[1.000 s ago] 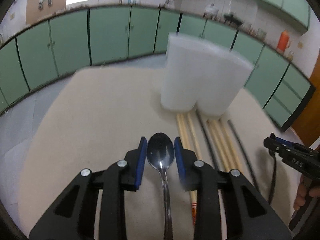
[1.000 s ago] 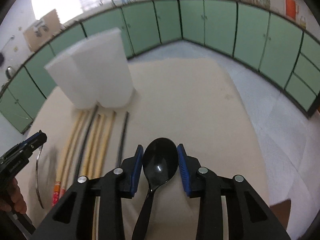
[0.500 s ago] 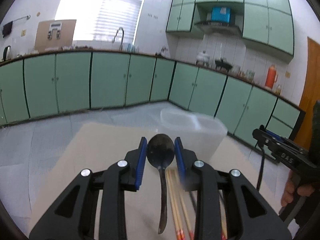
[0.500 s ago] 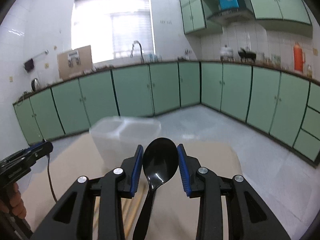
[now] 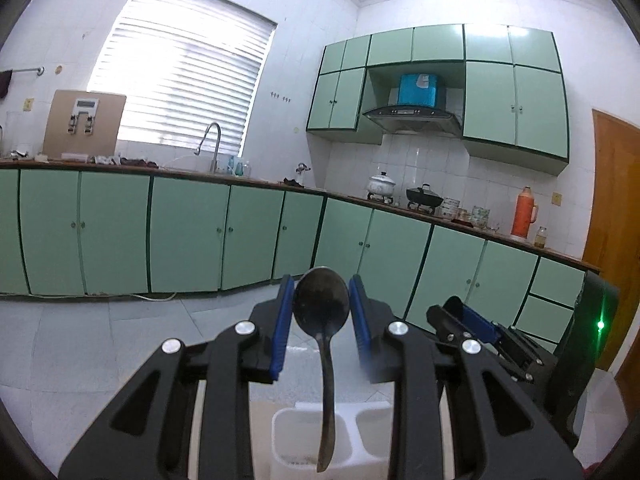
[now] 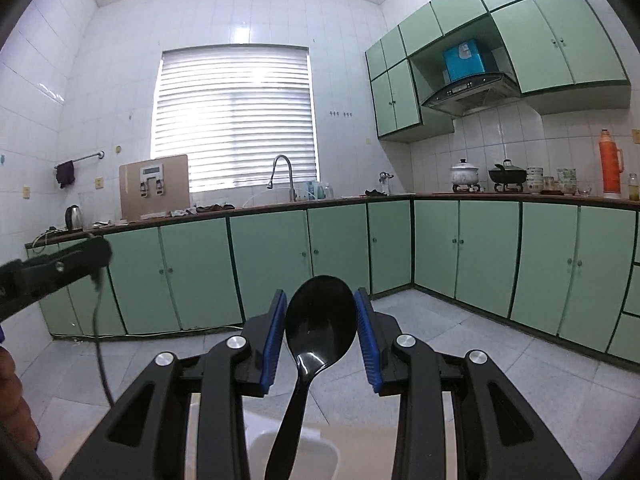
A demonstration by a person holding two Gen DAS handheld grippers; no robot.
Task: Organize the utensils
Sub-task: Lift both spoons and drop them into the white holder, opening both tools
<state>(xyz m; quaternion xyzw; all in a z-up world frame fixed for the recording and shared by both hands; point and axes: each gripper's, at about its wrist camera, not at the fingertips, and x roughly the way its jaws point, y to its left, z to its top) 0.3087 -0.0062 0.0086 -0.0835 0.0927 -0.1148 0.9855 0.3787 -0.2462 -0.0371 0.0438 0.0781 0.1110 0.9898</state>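
My left gripper is shut on a metal spoon by its bowl, and the handle hangs down over a white two-compartment container at the bottom of the left wrist view. My right gripper is shut on a black plastic spoon by its bowl; its handle dangles above one compartment of the same container. Both grippers point nearly level, high above the table. The right gripper shows to the right in the left wrist view, and the left gripper at the left in the right wrist view.
The beige table shows only at the bottom of the right wrist view. Green kitchen cabinets line the far walls under a counter with a sink tap, pots and an orange flask. A hand holds the left gripper.
Both grippers have risen well above the table and tilted up to nearly level, each keeping its spoon. The chopsticks on the table have dropped out of view; the container now sits below.
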